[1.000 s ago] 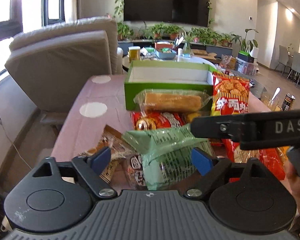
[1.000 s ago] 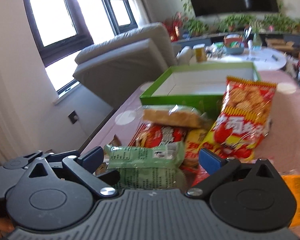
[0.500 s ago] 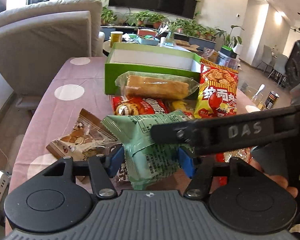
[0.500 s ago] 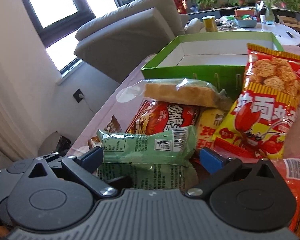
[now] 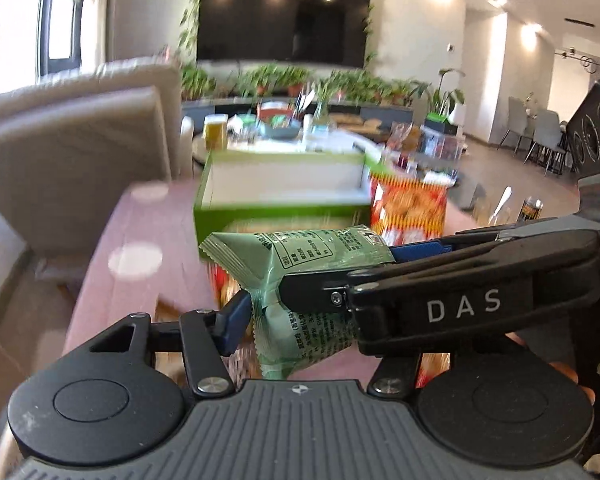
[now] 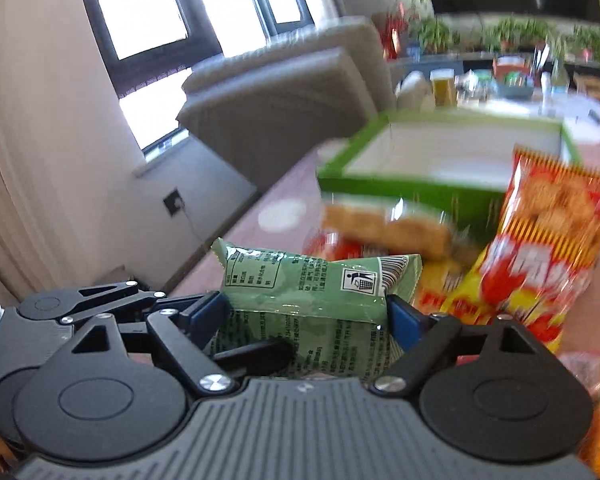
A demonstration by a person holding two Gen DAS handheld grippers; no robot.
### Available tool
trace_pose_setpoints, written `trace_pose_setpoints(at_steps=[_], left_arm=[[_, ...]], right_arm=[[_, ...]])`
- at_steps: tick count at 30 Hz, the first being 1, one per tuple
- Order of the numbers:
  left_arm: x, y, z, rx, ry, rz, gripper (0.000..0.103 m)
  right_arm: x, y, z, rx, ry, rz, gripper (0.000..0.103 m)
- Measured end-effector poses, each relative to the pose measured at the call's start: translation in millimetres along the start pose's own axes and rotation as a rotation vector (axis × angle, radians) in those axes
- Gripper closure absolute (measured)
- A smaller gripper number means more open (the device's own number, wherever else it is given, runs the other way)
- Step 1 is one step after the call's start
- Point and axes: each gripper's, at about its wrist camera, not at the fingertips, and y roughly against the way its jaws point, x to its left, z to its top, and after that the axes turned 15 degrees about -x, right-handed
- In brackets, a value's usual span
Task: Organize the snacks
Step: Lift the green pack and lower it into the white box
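Observation:
A green snack packet (image 5: 300, 256) hangs above the pile, held from two sides. My left gripper (image 5: 296, 320) grips its lower end; its jaws are still closing and the left pad (image 5: 232, 320) presses into the wrapper. The right pad is hidden behind the other tool. My right gripper (image 5: 340, 272) reaches in from the right with the packet between its fingers. In the right wrist view the green packet (image 6: 312, 292) fills the span of my right gripper (image 6: 306, 316), and both blue pads touch its ends. My left gripper (image 6: 244, 326) comes in from the left. Behind stands the green box (image 5: 276, 212), white inside.
More snacks lie before the green box (image 6: 400, 188): a red-yellow bag (image 6: 540, 248) leaning on it, a clear bread packet (image 6: 388, 228) and a red packet (image 6: 320, 244). The pink dotted tablecloth (image 5: 112, 240) runs left toward a beige sofa (image 5: 72, 152).
My left gripper's jaws closed on the green packet, which rose off the pile. The right gripper's fingers drew in around it. Both views are now blurred by motion.

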Motion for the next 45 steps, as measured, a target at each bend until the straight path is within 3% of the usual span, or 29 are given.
trace_pose_setpoints(at_steps=[10,22,34,45], left_arm=[[-8.7,-28.4,48.8,-0.092,-0.066,-0.008,0.044],[4.6,-83.1,68.1,-0.059,-0.076,-0.002,0.044],[12.9,-156.0,69.8,-0.015,-0.122,-0.027,0.042],[33.5,-206.7,37.3,0.113,-0.084,-0.061,0.04]], right_arm=[[-3.8,5.5,46.6,-0.147,0.036,-0.04,0.021],[-27.8,-31.1,71.2,-0.181,-0.01,-0.058,0.021],[-71.5,-80.2,81.8,-0.155,-0.125,-0.12,0.021],[-89.8,-119.0,62.7,-0.04,-0.17,-0.208,0.021]])
